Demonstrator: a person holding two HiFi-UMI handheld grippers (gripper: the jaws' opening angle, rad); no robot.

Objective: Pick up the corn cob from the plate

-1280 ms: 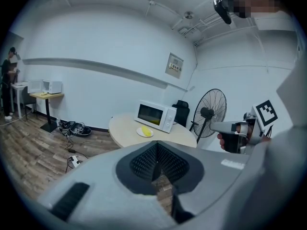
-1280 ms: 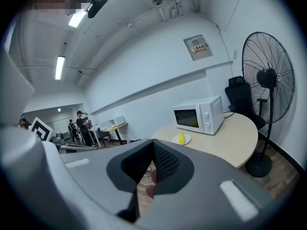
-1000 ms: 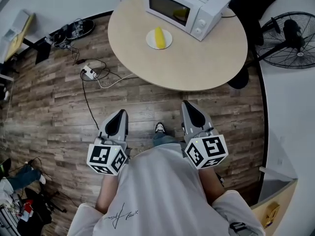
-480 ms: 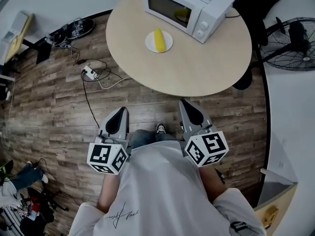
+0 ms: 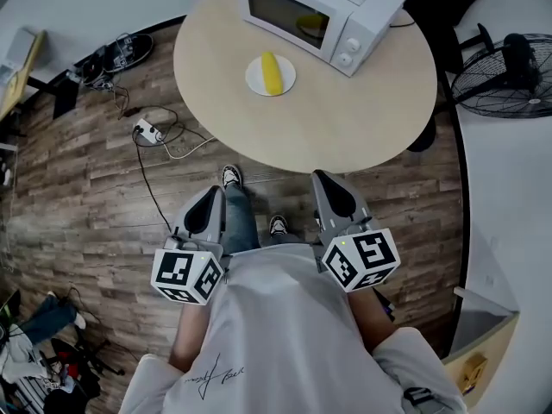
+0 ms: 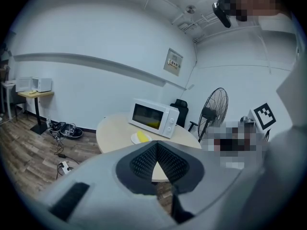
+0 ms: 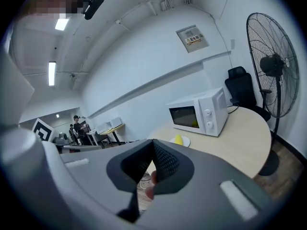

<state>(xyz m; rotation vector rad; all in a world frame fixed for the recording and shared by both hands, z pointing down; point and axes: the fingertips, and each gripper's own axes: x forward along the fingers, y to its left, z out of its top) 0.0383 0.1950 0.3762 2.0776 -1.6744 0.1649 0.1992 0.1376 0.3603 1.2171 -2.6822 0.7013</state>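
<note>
The left tongs (image 6: pixel 156 146) and right tongs (image 7: pixel 153 145) are sitting clenched on nothing, as only their own views are showing, while the head view is showing both pointing forward at the person's waist, short of the round surface (image 5: pixel 345 115) where the corn cob (image 5: pixel 271 73) is lying on a plate (image 5: pixel 254 82) beside the microwave (image 5: pixel 319 11).

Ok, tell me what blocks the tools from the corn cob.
Nothing visible does. The corn cob lies on its plate with bare round table on the near side; the microwave stands behind it.
</note>
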